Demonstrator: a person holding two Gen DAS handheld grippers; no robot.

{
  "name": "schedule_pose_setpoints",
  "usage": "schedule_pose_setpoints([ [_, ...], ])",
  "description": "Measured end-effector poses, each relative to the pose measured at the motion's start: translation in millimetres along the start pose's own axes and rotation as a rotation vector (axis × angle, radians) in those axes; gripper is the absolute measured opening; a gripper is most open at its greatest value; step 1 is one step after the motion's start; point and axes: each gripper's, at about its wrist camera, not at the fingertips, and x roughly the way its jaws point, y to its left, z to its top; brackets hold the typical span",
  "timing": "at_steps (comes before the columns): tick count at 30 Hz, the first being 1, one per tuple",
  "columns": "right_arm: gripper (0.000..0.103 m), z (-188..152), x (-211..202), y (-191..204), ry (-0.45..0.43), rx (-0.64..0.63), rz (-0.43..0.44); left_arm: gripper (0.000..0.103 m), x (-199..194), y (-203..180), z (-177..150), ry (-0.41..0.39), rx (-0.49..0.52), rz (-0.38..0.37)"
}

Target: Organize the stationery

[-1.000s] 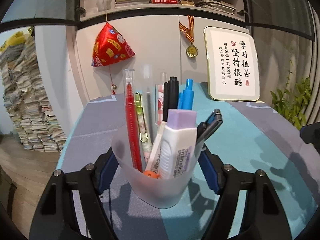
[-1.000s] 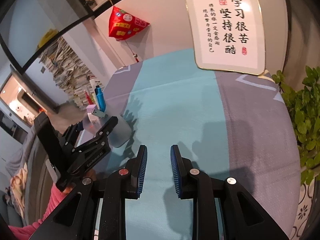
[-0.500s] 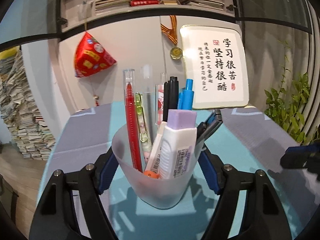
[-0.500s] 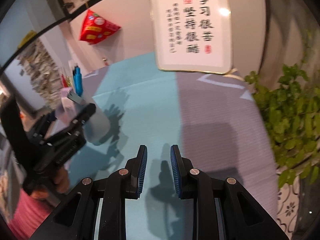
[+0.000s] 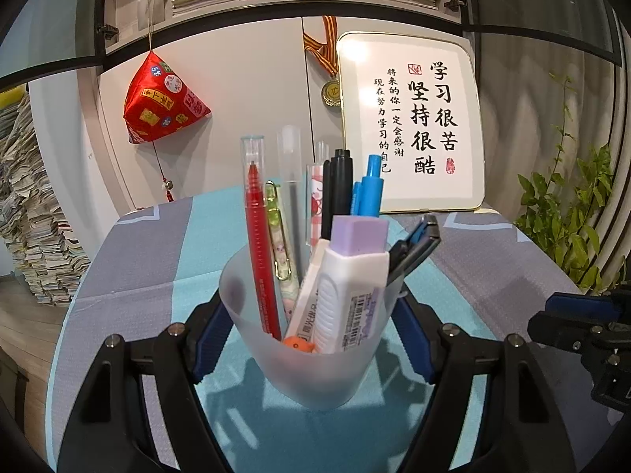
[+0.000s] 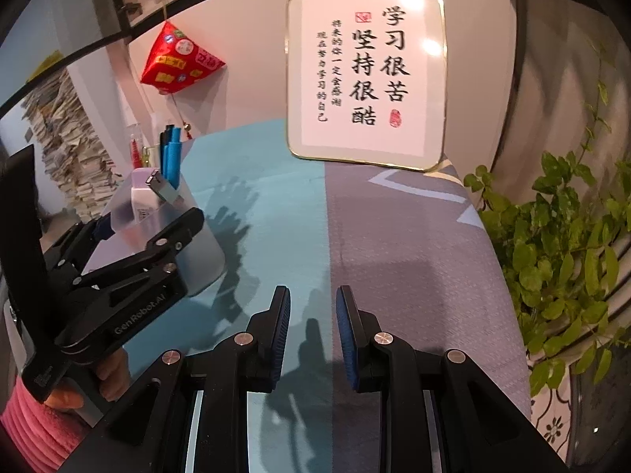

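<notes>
The left gripper (image 5: 311,339) brackets the frosted cup (image 5: 315,354) of pens on the cloth (image 5: 130,276); its jaws have just been opening, and whether the pads still press the cup I cannot tell. The right gripper (image 6: 311,327) hangs empty, jaws slightly parted, over bare cloth. To release cleanly, I'd open evenly and draw straight back, so neither finger tips the top-heavy cup.

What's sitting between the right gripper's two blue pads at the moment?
Nothing: only bare tablecloth shows between the right gripper pads, in the right wrist view.
</notes>
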Motion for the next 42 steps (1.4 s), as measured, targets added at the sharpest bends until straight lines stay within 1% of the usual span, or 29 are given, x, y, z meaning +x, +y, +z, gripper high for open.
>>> schedule_pose_setpoints([
  [3,0.024,-1,-1,3,0.006,-0.006,0.003,0.077,1,2,-1,0.02,-0.003,0.002],
  [7,0.024,-3,-5,4,0.016,-0.004,0.003,0.086,3,7,-6,0.069,-0.021,-0.02],
  [8,0.025,-4,-6,4,0.016,-0.004,0.003,0.087,2,8,-8,0.075,-0.03,-0.024],
  [9,0.025,-5,-8,4,0.017,-0.003,0.001,0.087,0,8,-10,0.078,-0.035,-0.025],
  [11,0.025,-6,-12,6,0.015,-0.004,-0.004,0.091,-4,7,-11,0.079,-0.032,-0.019],
  [15,0.025,-8,-22,9,0.01,-0.005,-0.016,0.093,-21,7,-14,0.058,-0.008,0.025],
  [16,0.025,-9,-25,10,0.006,-0.008,-0.019,0.1,-28,7,-16,0.057,-0.001,0.032],
  [17,0.025,-9,-28,11,0.003,-0.009,-0.022,0.102,-32,8,-17,0.055,0.002,0.034],
  [20,0.025,-11,-37,15,-0.01,-0.012,-0.025,0.102,-51,7,-26,0.045,0.019,0.055],
  [23,0.025,-18,-44,19,-0.016,-0.007,-0.025,0.102,-69,6,-37,0.054,0.016,0.076],
  [24,0.025,-21,-47,20,-0.016,-0.006,-0.025,0.102,-75,6,-40,0.064,0.009,0.076],
  [27,0.025,-28,-56,23,-0.018,-0.005,-0.022,0.102,-99,7,-38,0.085,-0.024,0.039],
  [31,0.025,-34,-80,31,-0.064,-0.013,-0.031,0.102,-136,8,-25,0.041,-0.069,0.066],
  [34,0.025,-37,-110,38,-0.119,-0.018,-0.038,0.102,-168,11,-13,0.001,-0.105,0.057],
  [38,0.025,-36,-149,50,-0.201,-0.036,-0.047,0.102,-207,12,1,-0.062,-0.128,0.059],
  [39,0.026,-36,-159,54,-0.227,-0.046,-0.044,0.102,-217,12,4,-0.082,-0.131,0.062],
  [40,0.034,-36,-170,58,-0.254,-0.06,-0.04,0.102,-223,11,5,-0.098,-0.134,0.067],
  [42,0.045,-35,-183,64,-0.287,-0.077,-0.042,0.102,-236,11,9,-0.122,-0.14,0.085],
])
